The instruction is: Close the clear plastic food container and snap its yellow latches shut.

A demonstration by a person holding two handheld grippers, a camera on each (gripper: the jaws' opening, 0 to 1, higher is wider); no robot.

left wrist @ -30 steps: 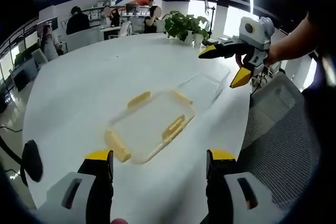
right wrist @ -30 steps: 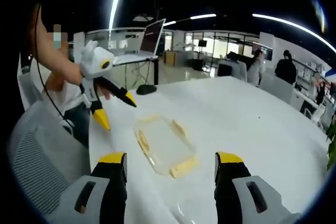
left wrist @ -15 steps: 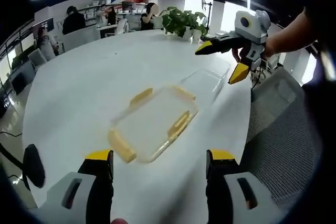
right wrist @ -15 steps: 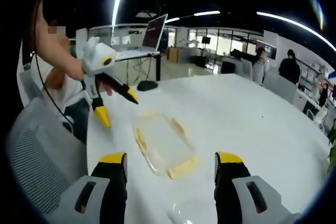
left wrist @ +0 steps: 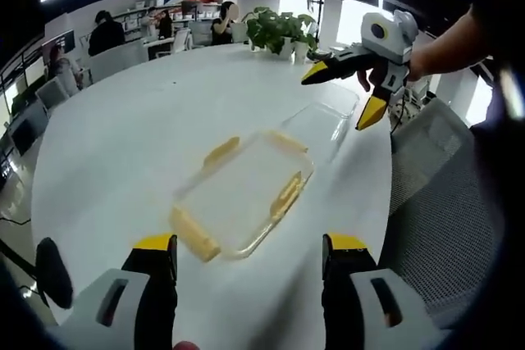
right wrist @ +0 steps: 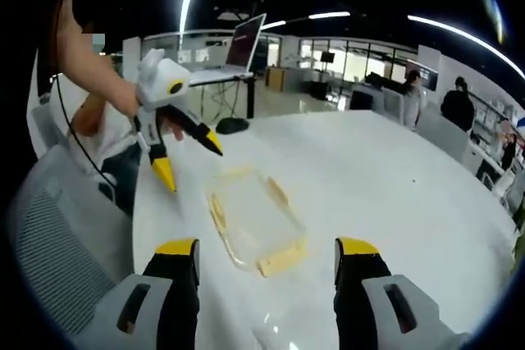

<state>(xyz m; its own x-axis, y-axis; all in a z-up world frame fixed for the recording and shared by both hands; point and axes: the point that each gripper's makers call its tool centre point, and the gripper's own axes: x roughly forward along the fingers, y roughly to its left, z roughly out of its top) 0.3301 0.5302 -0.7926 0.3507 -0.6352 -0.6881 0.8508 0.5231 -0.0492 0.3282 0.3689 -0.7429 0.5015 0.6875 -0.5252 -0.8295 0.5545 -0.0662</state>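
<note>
A clear lid with yellow latches (left wrist: 242, 198) lies flat on the white table (left wrist: 123, 120), just beyond my left gripper (left wrist: 250, 245), which is open and holds nothing. Past the lid stands the clear tub (left wrist: 321, 125). My right gripper (left wrist: 336, 102) hovers over the tub, held by a hand, with its yellow-tipped jaws spread wide. In the right gripper view the lid (right wrist: 254, 223) lies ahead of my open right gripper (right wrist: 267, 250). The left gripper (right wrist: 193, 170) hangs open above the table's near edge, to the lid's left.
A grey mesh chair (left wrist: 443, 194) stands at the table's edge. Potted plants (left wrist: 275, 32) sit at the far side, with people at desks beyond them. A laptop (right wrist: 234, 59) rests on a stand behind the table.
Both views have shifted slightly with the hands. The lid and the tub lie where they were, and both grippers stay open.
</note>
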